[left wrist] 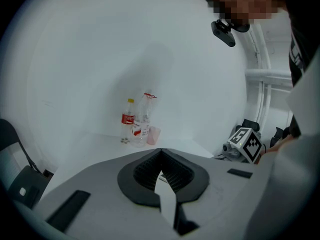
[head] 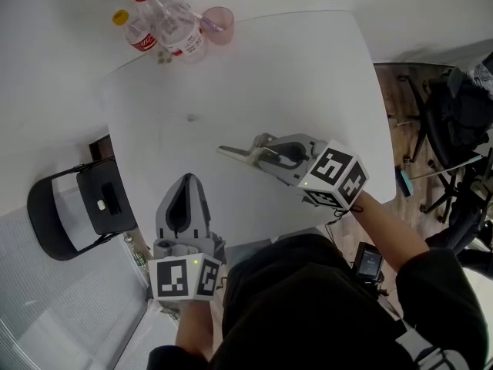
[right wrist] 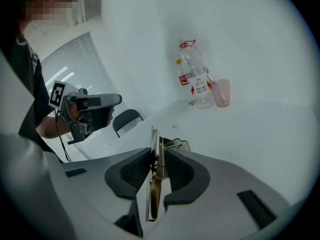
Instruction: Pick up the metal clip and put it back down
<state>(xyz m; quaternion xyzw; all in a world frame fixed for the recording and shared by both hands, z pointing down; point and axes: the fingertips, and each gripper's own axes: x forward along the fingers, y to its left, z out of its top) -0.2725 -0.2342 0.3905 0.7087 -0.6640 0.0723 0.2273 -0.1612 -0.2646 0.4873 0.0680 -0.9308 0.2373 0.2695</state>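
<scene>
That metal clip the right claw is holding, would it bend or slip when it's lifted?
Probably stiff: the metal clip looks like flat plate with a coil spring, and stands straight between the pads of the right claw. Likely light, since it's thin. Its smooth metal might slip, though the ribbed pads should help.

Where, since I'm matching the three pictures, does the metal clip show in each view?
Head view: the metal clip is right of centre, sticking out leftward from the right gripper.
Left gripper view: cannot be made out.
Right gripper view: bottom centre, pinched edge-on between the jaws.
Shared landmark: the pink cup, top in head view, mid-frame in the others.
</scene>
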